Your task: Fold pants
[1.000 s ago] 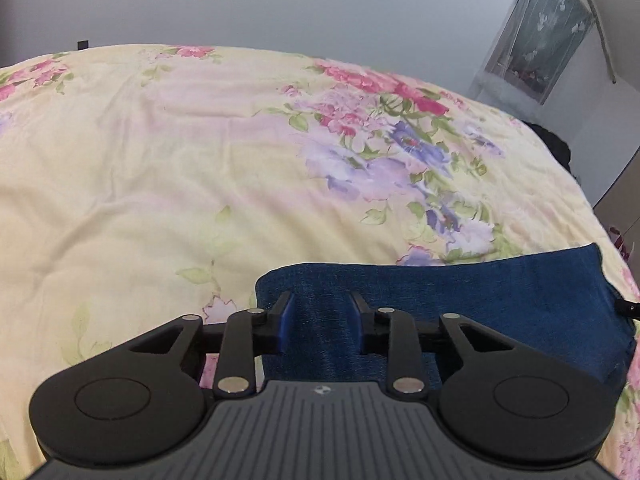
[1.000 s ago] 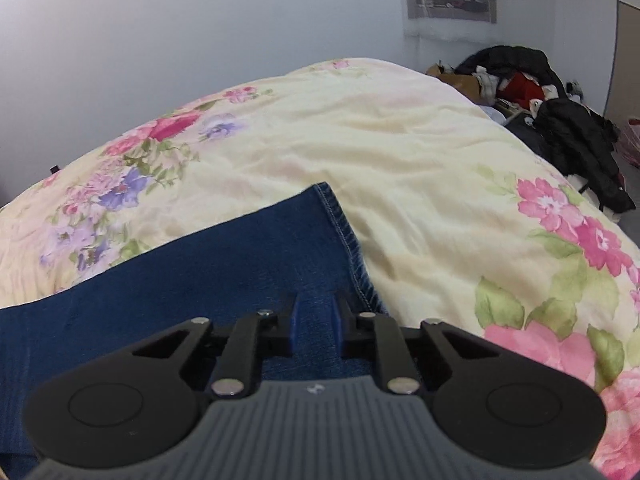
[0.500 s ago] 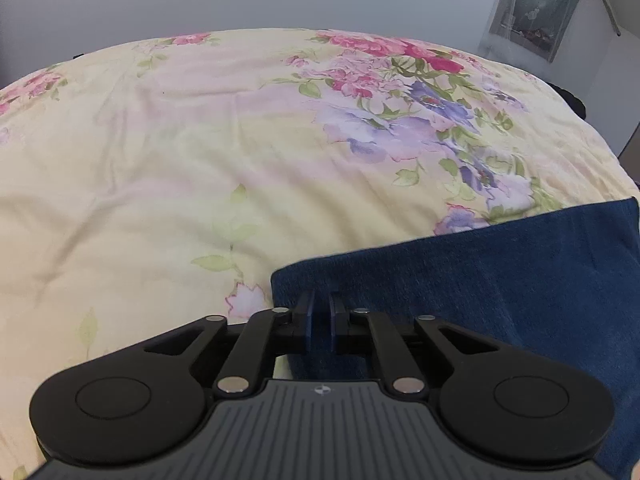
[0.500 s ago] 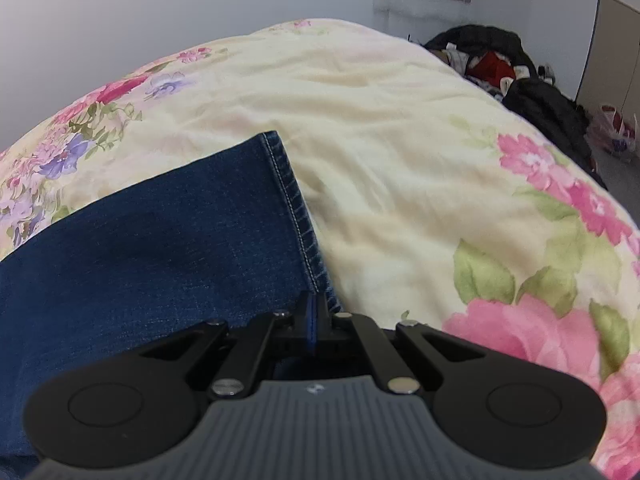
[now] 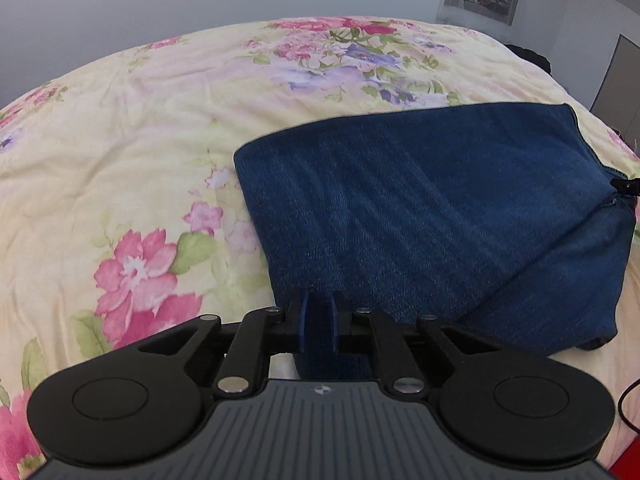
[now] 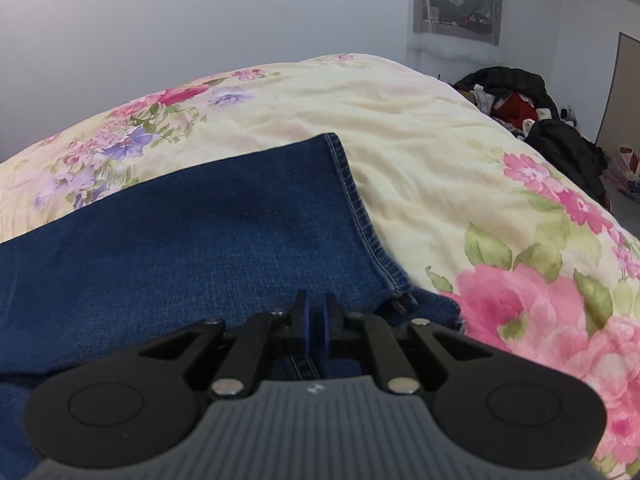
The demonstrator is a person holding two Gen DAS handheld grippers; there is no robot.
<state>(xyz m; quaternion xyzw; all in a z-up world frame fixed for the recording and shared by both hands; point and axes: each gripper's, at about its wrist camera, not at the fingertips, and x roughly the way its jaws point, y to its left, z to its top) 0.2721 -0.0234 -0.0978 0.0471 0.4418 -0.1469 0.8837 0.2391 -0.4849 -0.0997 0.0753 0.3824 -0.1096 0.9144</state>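
Dark blue denim pants (image 5: 420,208) lie folded on a floral bedspread (image 5: 120,140). My left gripper (image 5: 318,312) is shut on the near left edge of the pants, with cloth between its fingers. In the right wrist view the pants (image 6: 192,240) fill the left and centre, and their stitched hem (image 6: 352,192) runs up the middle. My right gripper (image 6: 315,312) is shut on the near right edge of the pants beside the hem. The tip of the right gripper (image 5: 626,186) shows at the far right of the left wrist view, holding the cloth.
The yellow bedspread with pink and purple flowers (image 6: 500,220) spreads all round the pants. A pile of dark and red clothes (image 6: 516,100) lies beyond the bed's right side. A grey wall stands behind the bed. A door (image 6: 624,80) is at the far right.
Both grippers closed on the pants' near edge a second ago and have since lifted and pulled it back toward me. More of the denim now shows in the left wrist view.
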